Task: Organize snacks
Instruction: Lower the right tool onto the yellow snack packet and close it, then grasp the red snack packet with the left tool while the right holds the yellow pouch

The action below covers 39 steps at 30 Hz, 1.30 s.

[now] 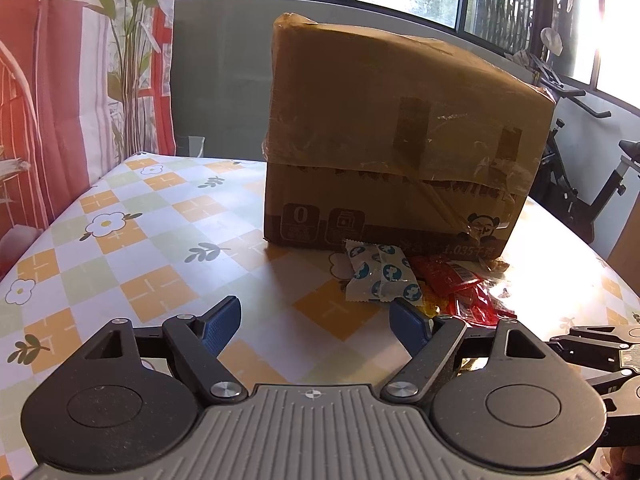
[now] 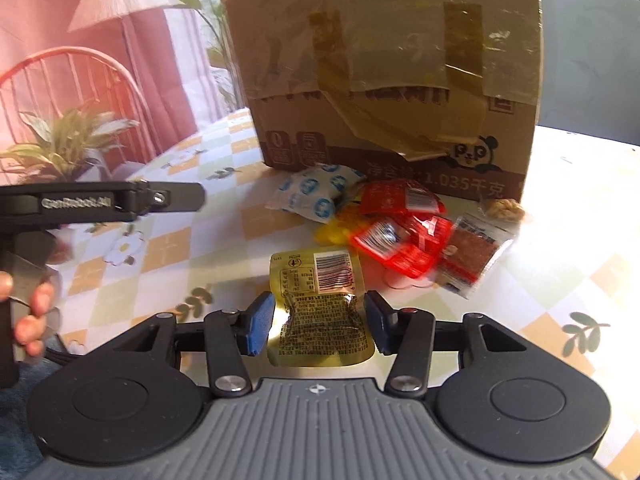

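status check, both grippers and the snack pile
Left gripper open, empty. Right gripper shut on yellow packet. Cardboard box behind snack pile.

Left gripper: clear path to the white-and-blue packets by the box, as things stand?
Probably yes. The left gripper is open and empty, and the white-and-blue packets lie just ahead of its right finger, with only bare tablecloth between. The cardboard box stands behind them.
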### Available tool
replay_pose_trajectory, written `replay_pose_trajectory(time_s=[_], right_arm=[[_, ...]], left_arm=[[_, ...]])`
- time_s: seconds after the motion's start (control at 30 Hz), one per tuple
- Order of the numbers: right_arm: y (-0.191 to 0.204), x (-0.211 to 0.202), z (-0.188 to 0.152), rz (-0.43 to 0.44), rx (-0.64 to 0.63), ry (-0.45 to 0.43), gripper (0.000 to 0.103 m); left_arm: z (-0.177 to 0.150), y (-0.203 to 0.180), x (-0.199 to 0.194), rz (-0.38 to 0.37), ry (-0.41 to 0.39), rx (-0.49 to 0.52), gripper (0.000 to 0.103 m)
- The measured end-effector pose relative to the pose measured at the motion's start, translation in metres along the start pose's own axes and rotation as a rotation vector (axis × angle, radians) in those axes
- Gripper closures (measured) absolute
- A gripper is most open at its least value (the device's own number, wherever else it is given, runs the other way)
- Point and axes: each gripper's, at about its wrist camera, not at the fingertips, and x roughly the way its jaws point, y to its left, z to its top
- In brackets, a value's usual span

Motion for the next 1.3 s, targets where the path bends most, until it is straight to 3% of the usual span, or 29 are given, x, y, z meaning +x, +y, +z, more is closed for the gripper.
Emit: replay_pose_trajectory(time_s=[0.13, 0.27, 0.33, 0.43, 0.57, 0.8, 1.07, 1.3], right_arm=[[0.002, -0.005, 0.003, -0.002, -0.002, -0.034, 0.052], [-0.005, -0.013, 0.007, -0.065, 0.007, -0.09, 0.052], [-0.014, -0.015, 0.008, -0.108, 0.012, -0.111, 0.052], [-0.029, -0.018, 0.009, -0.185, 0.014, -0.129, 0.052], [-0.046, -0.022, 0.007, -0.249, 0.014, -0.148, 0.052], [-0.072, -0.029, 0.001, -0.3, 0.042, -0.188, 0.051], [-0.086, -0.028, -0.004, -0.278, 0.084, -0.205, 0.052], [-0.093, -0.031, -0.005, -0.237, 0.108, -0.218, 0.052]], left_arm=[[0.0, -0.001, 0.001, -0.003, 0.004, 0.001, 0.02], [-0.001, -0.001, 0.0, -0.009, 0.005, -0.001, 0.02], [0.0, -0.002, 0.002, -0.017, 0.012, -0.003, 0.027], [0.003, -0.007, 0.007, -0.067, 0.034, -0.01, 0.038], [0.015, -0.019, 0.02, -0.119, 0.042, -0.032, 0.042], [0.039, -0.069, 0.055, -0.213, 0.065, 0.03, 0.048], [0.041, -0.106, 0.103, -0.178, 0.161, 0.05, 0.048], [0.045, -0.122, 0.13, -0.089, 0.184, 0.067, 0.043]])
